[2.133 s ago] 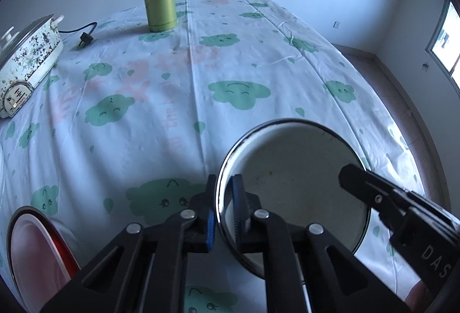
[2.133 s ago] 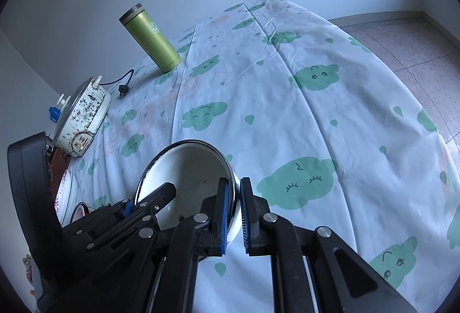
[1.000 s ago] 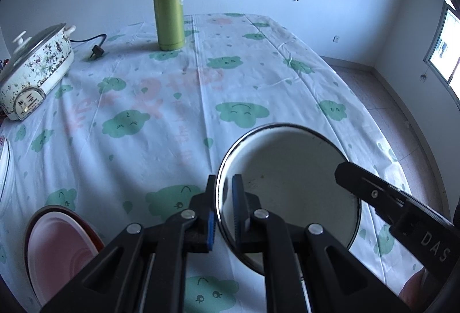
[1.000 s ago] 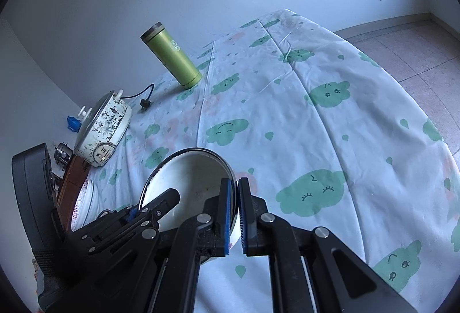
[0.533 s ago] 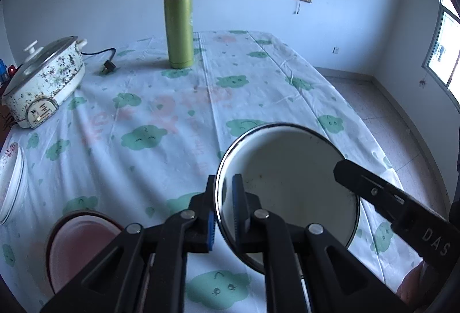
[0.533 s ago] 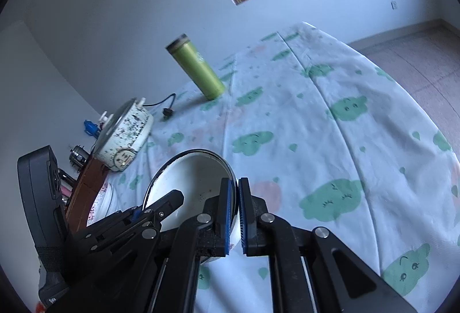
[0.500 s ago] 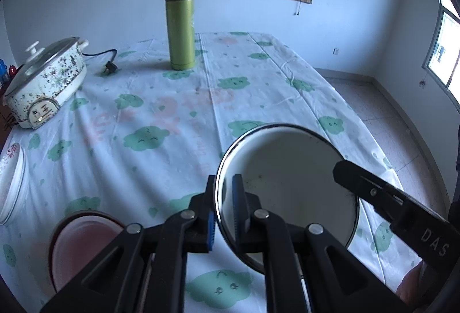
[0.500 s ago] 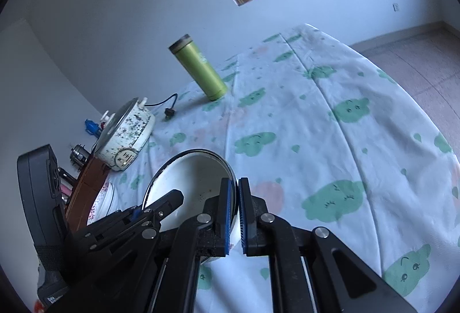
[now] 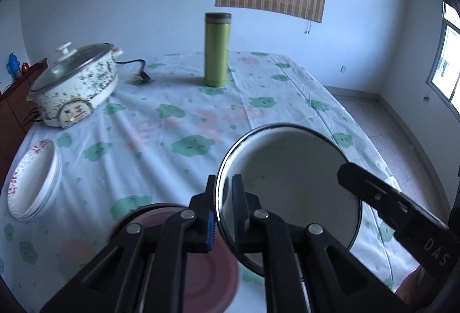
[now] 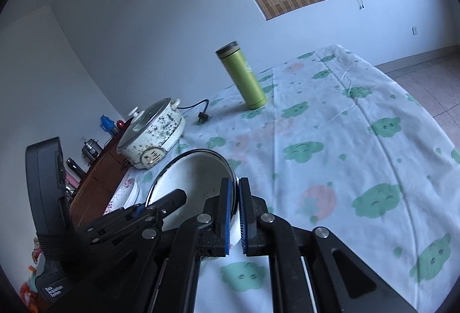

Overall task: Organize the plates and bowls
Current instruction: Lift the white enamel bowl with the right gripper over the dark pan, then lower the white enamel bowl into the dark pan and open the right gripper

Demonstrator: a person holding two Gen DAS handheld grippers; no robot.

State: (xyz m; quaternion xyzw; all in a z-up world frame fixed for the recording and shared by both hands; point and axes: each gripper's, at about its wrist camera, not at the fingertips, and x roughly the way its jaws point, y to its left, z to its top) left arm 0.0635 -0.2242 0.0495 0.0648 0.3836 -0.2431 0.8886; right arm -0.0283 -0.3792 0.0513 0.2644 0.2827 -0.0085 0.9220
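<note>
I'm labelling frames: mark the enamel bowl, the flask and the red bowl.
enamel bowl (image 9: 290,169), left wrist view, inner wall.
flask (image 9: 216,54), left wrist view, green body.
red bowl (image 9: 210,281), left wrist view, blurred side.

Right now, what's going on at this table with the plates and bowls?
A person holds a white enamel bowl above the table, with the left gripper and the right gripper each shut on opposite sides of its rim. A red bowl sits just below on the cloud-print cloth, a stack of white patterned bowls off to the left. An electric pot and green flask stand farther back.
</note>
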